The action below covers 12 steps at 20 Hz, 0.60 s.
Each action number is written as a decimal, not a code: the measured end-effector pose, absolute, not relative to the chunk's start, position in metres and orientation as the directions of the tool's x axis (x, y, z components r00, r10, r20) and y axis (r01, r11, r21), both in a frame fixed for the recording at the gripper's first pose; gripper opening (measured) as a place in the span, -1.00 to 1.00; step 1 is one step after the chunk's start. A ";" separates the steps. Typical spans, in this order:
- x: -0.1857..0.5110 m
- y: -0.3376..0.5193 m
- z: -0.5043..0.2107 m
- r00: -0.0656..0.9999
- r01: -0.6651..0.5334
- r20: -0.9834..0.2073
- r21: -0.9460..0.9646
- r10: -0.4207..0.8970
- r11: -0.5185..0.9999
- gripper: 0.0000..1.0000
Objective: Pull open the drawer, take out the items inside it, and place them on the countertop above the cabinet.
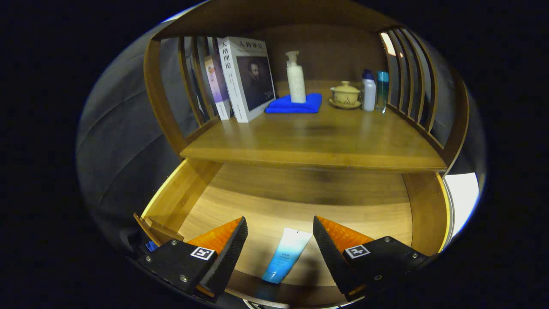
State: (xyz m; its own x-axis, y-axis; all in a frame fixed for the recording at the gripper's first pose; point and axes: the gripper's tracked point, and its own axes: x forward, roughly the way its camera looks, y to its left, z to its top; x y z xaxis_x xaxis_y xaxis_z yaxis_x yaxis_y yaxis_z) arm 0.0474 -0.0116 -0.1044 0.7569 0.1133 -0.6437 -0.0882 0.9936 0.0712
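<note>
Hovering over the pulled-out wooden drawer (296,201), gripper (279,240) with fingers spread wide, gripping nothing. Lying flat on the drawer floor between the fingers, blue-and-white squeeze tube (286,255). On the wooden countertop (313,141) above: white pump bottle (295,79) on folded blue cloth (296,104), standing books (246,77), lidded cup (345,94).

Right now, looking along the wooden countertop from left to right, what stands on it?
Upright books → white pump bottle on a folded blue cloth → beige lidded cup on a saucer → white bottle with dark cap → teal bottle. The gripper hangs open over the drawer's blue-white tube.
</note>
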 end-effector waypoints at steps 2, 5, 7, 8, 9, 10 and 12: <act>0.050 -0.017 -0.117 0.718 -0.086 -0.690 0.048 0.095 0.995 0.89; 0.051 -0.015 -0.138 0.643 -0.092 -0.759 0.059 0.104 0.994 0.90; 0.048 -0.012 -0.153 0.590 -0.093 -0.799 0.070 0.112 0.993 0.89; 0.048 -0.016 -0.160 0.576 -0.085 -0.812 0.059 0.097 0.995 0.90; 0.048 -0.016 -0.166 0.558 -0.077 -0.825 0.057 0.091 0.995 0.90; 0.045 -0.011 -0.171 0.531 -0.069 -0.840 0.086 0.110 0.994 0.90; 0.038 -0.006 -0.181 0.477 -0.068 -0.871 0.097 0.118 0.993 0.88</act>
